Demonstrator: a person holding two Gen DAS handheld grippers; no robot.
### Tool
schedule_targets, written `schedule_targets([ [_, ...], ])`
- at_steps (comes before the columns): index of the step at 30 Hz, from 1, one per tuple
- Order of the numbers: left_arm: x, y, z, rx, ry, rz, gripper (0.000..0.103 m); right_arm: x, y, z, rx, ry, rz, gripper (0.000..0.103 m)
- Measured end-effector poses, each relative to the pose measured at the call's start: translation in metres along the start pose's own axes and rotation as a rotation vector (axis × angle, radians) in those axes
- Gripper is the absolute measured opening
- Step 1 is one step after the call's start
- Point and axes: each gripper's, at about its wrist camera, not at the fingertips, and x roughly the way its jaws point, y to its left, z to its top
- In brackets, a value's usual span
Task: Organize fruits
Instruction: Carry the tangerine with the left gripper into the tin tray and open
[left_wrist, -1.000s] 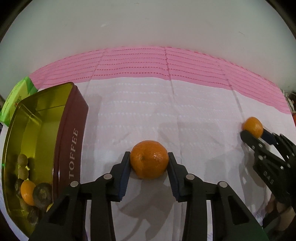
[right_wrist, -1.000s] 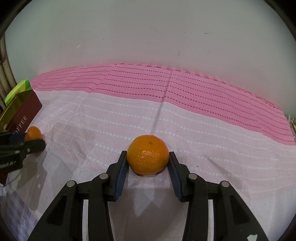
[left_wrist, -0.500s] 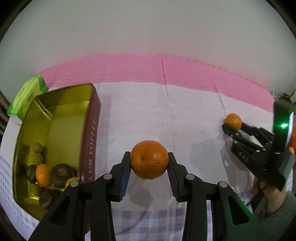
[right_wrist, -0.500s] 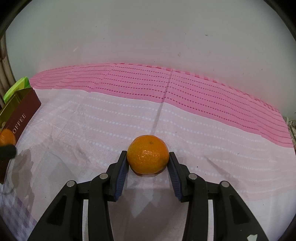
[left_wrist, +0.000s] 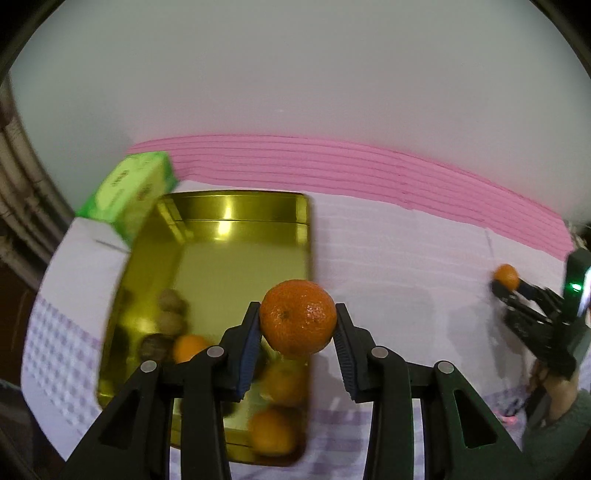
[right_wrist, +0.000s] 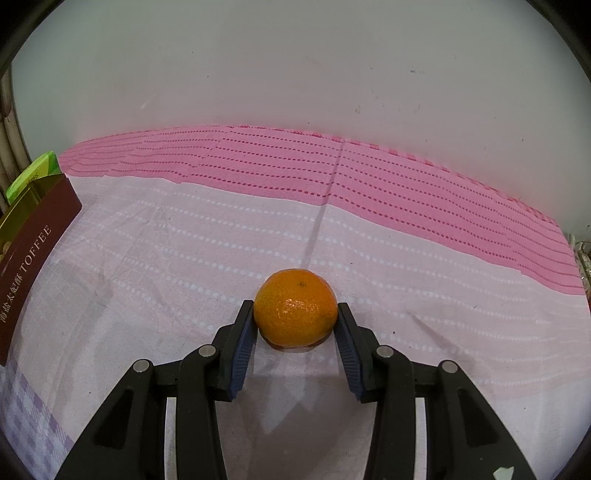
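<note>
The right gripper (right_wrist: 295, 325) reaches up from six o'clock, its blue pads (right_wrist: 242, 345) pressed on either side of an orange (right_wrist: 295, 314) that rests on the pink cloth (right_wrist: 369, 236) at the centre. At nine o'clock stands a dark red tin (right_wrist: 33, 258) lettered TOFFEE, with a green box (right_wrist: 35, 173) behind it at ten o'clock. A pale wall (right_wrist: 295, 74) fills twelve o'clock.

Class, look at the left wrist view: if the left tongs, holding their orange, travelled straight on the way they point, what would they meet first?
Probably the gold tin: the left tongs carry the orange over its right edge, pointing steeply down. They would likely hit the tin's floor or right wall; depth is unclear, so the tablecloth beside it is possible.
</note>
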Motion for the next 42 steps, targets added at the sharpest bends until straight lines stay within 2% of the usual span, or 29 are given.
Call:
schedule_targets([
  [4, 0.007, 0.033, 0.002, -0.044, 0.011, 0.062, 0.039, 0.0, -0.001, 0.0, 0.0, 0.0, 0.001, 0.041],
  [10, 0.025, 0.07, 0.003, -0.103, 0.045, 0.1, 0.039, 0.0, -0.001, 0.0, 0.0, 0.0, 0.002, 0.041],
  [17, 0.048, 0.091, -0.004, -0.132, 0.1, 0.123, 0.039, 0.0, 0.0, 0.0, 0.003, 0.0, 0.002, 0.041],
  [22, 0.059, 0.095, -0.009, -0.133, 0.121, 0.127, 0.039, 0.0, 0.0, 0.0, 0.003, 0.0, 0.003, 0.041],
  [42, 0.061, 0.087, -0.008, -0.087, 0.121, 0.149, 0.04, 0.0, -0.001, 0.0, 0.007, 0.001, 0.004, 0.041],
])
